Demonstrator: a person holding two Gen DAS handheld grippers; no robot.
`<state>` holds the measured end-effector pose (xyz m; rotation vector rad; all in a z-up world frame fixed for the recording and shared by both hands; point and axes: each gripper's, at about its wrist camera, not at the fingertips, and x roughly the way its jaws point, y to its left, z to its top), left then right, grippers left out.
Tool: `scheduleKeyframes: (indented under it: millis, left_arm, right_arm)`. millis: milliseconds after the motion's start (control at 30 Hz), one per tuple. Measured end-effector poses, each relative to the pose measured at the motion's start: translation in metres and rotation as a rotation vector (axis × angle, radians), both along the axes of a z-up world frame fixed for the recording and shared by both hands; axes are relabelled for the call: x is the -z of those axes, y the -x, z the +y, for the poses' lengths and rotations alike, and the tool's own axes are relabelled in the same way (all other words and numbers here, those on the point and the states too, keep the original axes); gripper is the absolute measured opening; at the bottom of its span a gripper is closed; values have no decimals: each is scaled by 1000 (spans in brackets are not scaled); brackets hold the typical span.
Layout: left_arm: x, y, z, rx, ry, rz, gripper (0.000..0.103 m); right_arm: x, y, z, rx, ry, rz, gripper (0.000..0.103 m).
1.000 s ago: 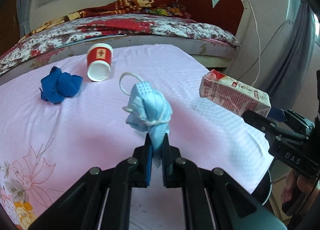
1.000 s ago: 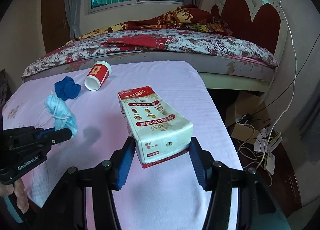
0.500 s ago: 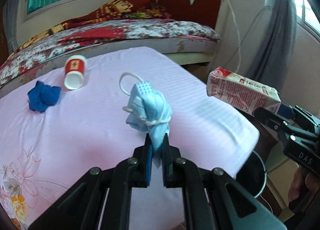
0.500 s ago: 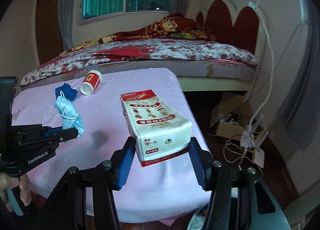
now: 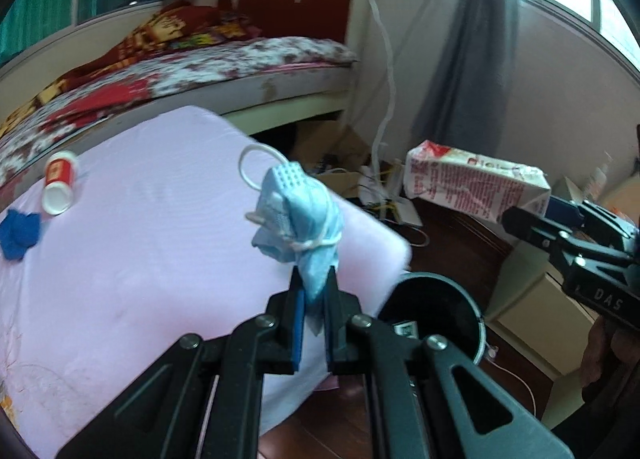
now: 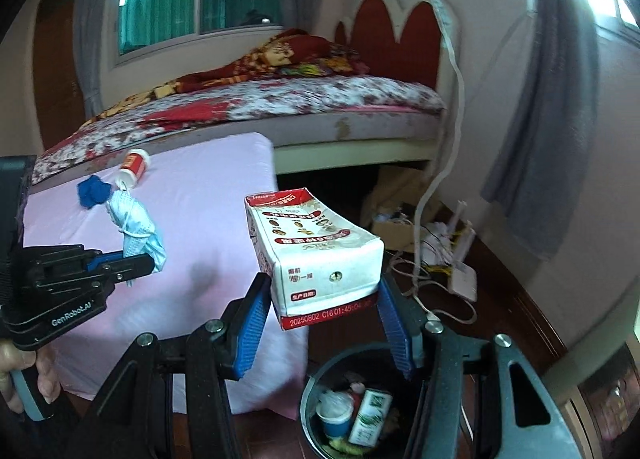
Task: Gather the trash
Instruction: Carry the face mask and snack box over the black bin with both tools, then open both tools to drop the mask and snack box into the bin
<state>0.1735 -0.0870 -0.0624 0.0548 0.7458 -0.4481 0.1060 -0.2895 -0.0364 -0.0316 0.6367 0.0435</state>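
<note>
My left gripper point(image 5: 311, 291) is shut on a crumpled light-blue face mask point(image 5: 298, 215), held above the near right corner of the pink-covered table point(image 5: 140, 243). My right gripper point(image 6: 322, 299) is shut on a white and red carton point(image 6: 316, 255), its blue pads pressed on both sides. The carton point(image 5: 476, 183) hangs over the floor beyond the table's edge. A dark round bin point(image 6: 320, 391) stands on the floor just below it, with a cup and a small box inside. That bin point(image 5: 436, 311) also shows right of my left gripper. A red paper cup point(image 5: 60, 187) and a blue cloth wad point(image 5: 18, 233) lie on the table.
A bed point(image 6: 260, 107) with a flowered cover runs behind the table. Cables, a cardboard box and a power strip point(image 6: 464, 283) litter the dark wooden floor by the wall. A grey curtain point(image 6: 544, 139) hangs at the right. A person's hand point(image 6: 24, 375) holds the left gripper's handle.
Both grippers have swung to the right, off the table's middle and toward its right edge, still holding the mask and the carton. The bin on the floor has come into view.
</note>
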Motion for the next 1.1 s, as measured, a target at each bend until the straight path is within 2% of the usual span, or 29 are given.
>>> scheduleKeyframes:
  millis: [333,667,867,1100]
  left_arm:
    - [19,15,-64,165,-6,61,8]
    - [38,18,-112,279,-22,124,8]
    - [60,16,-133,332,-27,190,8]
    - [97,16,-149,376,-31,303,8]
  right_arm:
    - [33,33,-56,88,25,95,56]
    - [63,55,-98,148,12,176,56]
    - [86,58,-112,156,-16,225,56]
    - [117,56,-124,159,-37,292,56]
